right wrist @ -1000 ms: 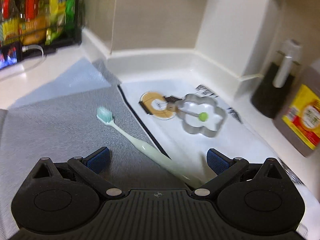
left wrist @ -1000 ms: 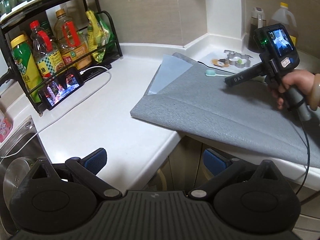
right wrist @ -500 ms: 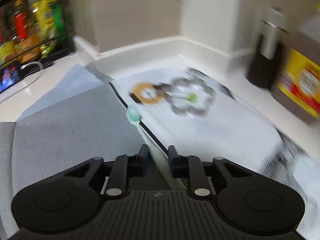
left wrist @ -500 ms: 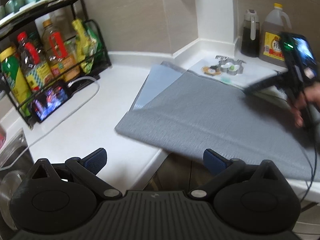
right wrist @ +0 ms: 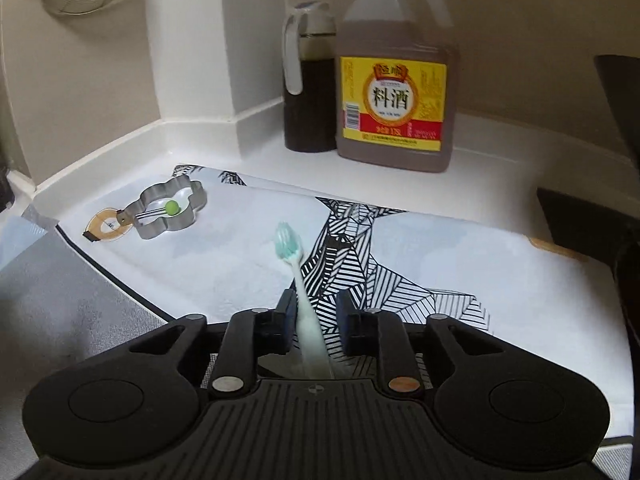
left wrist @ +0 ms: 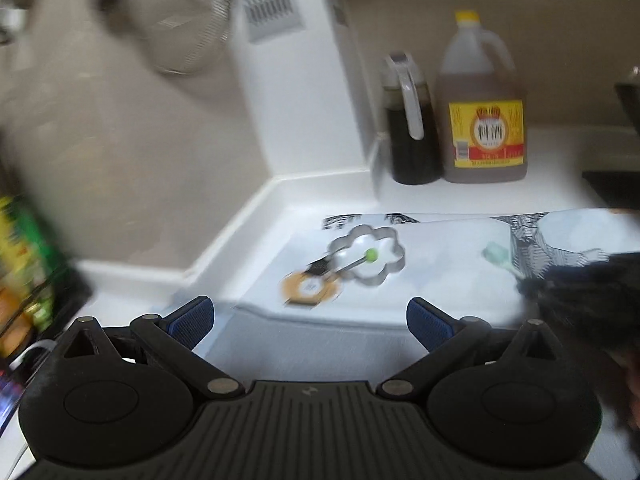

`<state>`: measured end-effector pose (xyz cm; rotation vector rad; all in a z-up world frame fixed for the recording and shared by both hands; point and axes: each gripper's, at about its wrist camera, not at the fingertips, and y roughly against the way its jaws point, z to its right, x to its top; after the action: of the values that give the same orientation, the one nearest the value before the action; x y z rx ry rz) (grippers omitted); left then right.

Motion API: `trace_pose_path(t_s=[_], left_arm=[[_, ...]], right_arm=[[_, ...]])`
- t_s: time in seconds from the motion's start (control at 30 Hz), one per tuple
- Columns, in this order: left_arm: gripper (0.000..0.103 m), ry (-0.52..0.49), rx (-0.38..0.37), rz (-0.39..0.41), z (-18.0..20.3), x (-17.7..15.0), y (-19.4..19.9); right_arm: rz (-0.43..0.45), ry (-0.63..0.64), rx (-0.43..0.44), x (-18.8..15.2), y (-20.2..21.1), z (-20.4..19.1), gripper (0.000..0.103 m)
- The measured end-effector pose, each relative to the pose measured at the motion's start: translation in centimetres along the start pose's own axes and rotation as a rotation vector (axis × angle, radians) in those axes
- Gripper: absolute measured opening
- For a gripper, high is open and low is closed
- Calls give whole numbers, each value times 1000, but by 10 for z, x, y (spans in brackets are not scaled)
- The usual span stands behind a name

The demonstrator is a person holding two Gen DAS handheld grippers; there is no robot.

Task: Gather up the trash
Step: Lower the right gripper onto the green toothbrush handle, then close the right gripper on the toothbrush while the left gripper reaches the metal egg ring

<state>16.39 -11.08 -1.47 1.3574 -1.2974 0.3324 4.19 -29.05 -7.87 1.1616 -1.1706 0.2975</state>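
Your right gripper (right wrist: 312,312), jaws opening around the toothbrush (right wrist: 296,280), has its handle running straight ahead; left gripper (left wrist: 310,322) wide, empty.

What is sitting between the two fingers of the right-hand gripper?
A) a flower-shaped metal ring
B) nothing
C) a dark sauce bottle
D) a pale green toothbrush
D: the right wrist view shows the toothbrush handle running between the right gripper jaws.
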Motion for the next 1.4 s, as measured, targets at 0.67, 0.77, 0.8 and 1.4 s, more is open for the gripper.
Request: trace_pose_path(t_s=[0.67, 0.77, 0.8, 1.4], left_arm=[[103, 184, -223, -97, -3, 3, -150], [103, 184, -223, -96, -2, 3, -151], [103, 183, -223, -96, -2, 2, -151], [103, 184, -224, -96, -2, 1, -154]], right_arm=[[-55, 51, -102, 7, -10, -9, 103], [-56, 47, -102, 7, -10, -10, 103], [-56, 45, -102, 7, -10, -10, 103], [-59, 35, -99, 8, -12, -9, 103]])
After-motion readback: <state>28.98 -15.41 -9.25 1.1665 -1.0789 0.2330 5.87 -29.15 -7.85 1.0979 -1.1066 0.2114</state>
